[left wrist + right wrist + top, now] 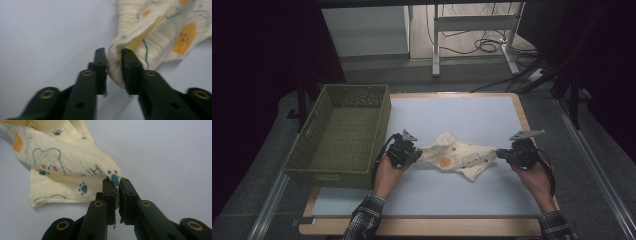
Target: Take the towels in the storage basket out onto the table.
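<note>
Green wicker basket (319, 150): bare | left gripper (114, 65), right gripper (117, 185): each pinching cloth (459, 156)

Dim room; grey floor (607, 150), desk legs (436, 45) (cables beyond).

Cloth (67, 165): soft cream woven fabric, crinkled gauze-like texture, matt, printed with bears and paw marks. Left gripper (113, 67) and right gripper (117, 192): black matt plastic-looking jaws with brass-coloured screw insets. Table (452, 112): smooth pale matt top, wood-look edge. Basket (312, 145): olive woven wicker, rough. Sleeves: plaid cloth.
</note>
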`<state>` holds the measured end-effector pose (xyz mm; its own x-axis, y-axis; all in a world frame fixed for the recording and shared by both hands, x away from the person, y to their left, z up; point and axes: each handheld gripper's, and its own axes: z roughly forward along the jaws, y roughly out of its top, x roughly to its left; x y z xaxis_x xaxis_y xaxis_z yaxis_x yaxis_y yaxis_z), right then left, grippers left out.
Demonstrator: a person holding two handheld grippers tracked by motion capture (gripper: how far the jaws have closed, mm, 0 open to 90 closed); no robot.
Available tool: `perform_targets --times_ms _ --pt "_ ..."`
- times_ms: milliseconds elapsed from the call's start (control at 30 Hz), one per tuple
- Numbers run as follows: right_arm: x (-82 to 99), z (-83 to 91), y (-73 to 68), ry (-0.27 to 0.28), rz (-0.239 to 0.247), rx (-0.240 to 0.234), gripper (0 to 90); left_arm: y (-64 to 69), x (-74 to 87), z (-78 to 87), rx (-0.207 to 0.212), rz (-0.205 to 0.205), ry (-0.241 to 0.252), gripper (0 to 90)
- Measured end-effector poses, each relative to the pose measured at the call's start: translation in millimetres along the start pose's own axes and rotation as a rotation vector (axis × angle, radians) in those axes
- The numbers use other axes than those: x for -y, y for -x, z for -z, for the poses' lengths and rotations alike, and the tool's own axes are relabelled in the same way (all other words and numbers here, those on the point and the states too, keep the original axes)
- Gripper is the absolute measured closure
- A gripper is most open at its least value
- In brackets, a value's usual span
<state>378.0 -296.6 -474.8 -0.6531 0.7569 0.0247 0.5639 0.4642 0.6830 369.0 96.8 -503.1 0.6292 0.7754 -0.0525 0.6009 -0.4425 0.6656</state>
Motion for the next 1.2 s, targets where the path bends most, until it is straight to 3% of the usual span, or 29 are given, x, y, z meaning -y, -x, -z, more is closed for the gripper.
perform_targets --times_ms 67,133,300,500,733,767,967,1200 --pt "1.0 -2.2 -0.3 -0.004 0.002 -0.001 80.6 -0.4 0.7 -1.1 0.002 0.006 -0.004 65.1" --pt "4.3 -5.2 -0.8 -0.01 -0.009 -0.001 72.1 0.5 0.7 -0.4 -0.009 0.008 0.0 54.1" --pt "4.8 5.2 -4.3 0.011 -0.011 -0.007 67.7 5.0 -8.2 15.6 -0.004 0.003 0.05 50.6" --pt "7.4 16.3 -11.9 0.001 0.014 -0.013 65.1 6.1 -15.8 16.8 0.005 -0.005 0.055 48.9" --pt "10.9 13.0 -4.8 -0.006 -0.012 -0.027 66.3 -4.4 -29.1 -11.1 0.011 0.009 0.03 48.9" --pt "11.7 10.7 -4.1 -0.009 -0.016 -0.034 67.4 -8.1 -36.4 -22.2 0.017 0.011 0.017 49.0" --pt "14.2 8.8 -4.2 -0.003 -0.01 -0.042 67.5 -15.7 -59.7 -51.8 0.01 0.003 -0.003 50.5" --pt "16.5 5.2 -2.0 -0.005 -0.014 -0.047 67.5 -22.2 -70.3 -72.6 0.011 0.021 -0.017 50.3"
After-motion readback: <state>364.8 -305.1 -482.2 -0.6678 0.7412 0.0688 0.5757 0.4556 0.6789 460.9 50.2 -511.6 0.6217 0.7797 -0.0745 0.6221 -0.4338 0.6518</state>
